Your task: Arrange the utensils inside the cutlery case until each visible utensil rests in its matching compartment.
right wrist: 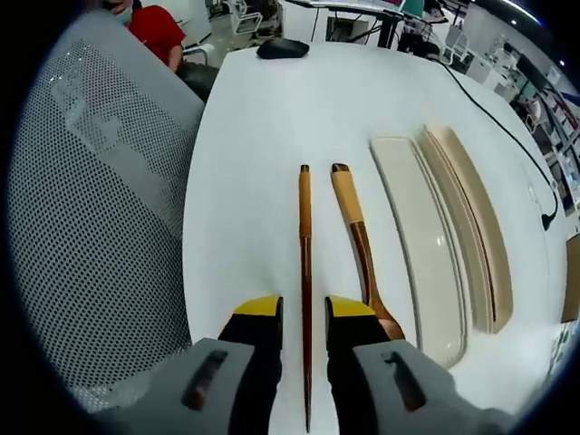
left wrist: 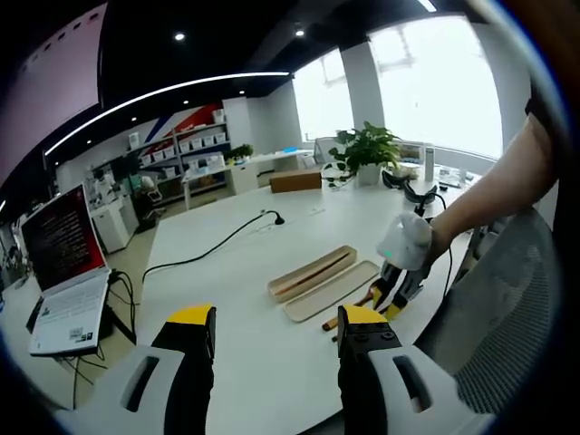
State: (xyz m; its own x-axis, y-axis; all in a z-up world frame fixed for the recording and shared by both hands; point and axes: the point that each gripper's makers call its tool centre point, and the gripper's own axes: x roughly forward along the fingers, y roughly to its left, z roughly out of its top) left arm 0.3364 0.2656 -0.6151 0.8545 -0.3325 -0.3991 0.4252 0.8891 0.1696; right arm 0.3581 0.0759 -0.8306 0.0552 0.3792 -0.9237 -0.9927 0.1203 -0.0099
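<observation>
Right hand-held gripper (right wrist: 304, 313) is positioned low centre in the right gripper view, jaws parted and straddling the chopsticks (right wrist: 305, 263); no contact is seen, so nothing is held yet. The chopsticks lie on the white counter (right wrist: 263, 127), running up the frame's middle. Just right of them lies a wooden spoon (right wrist: 361, 245), bowl end low, partly covered by the right jaw. Further right sit the cutlery case lid (right wrist: 412, 245) and the case tray (right wrist: 476, 236), side by side, both without utensils.

Left hand-held gripper (left wrist: 276, 331) is seen at the bottom of the left gripper view, jaws wide apart, gripping nothing, well away from the case.

Handling judgement: the chopsticks are light, stiff, thin and lacquer-smooth, so slip and pivoting in the jaws are likely; a hold near mid-length is advised. The spoon is better taken on the handle just above the bowl.

Hard to tell: whether one stick or a stacked pair is present; the tray's compartment layout cannot be made out; the chopsticks' near tip is cut off between the jaws. A mesh chair back (right wrist: 91, 208) fills the left of the frame.
</observation>
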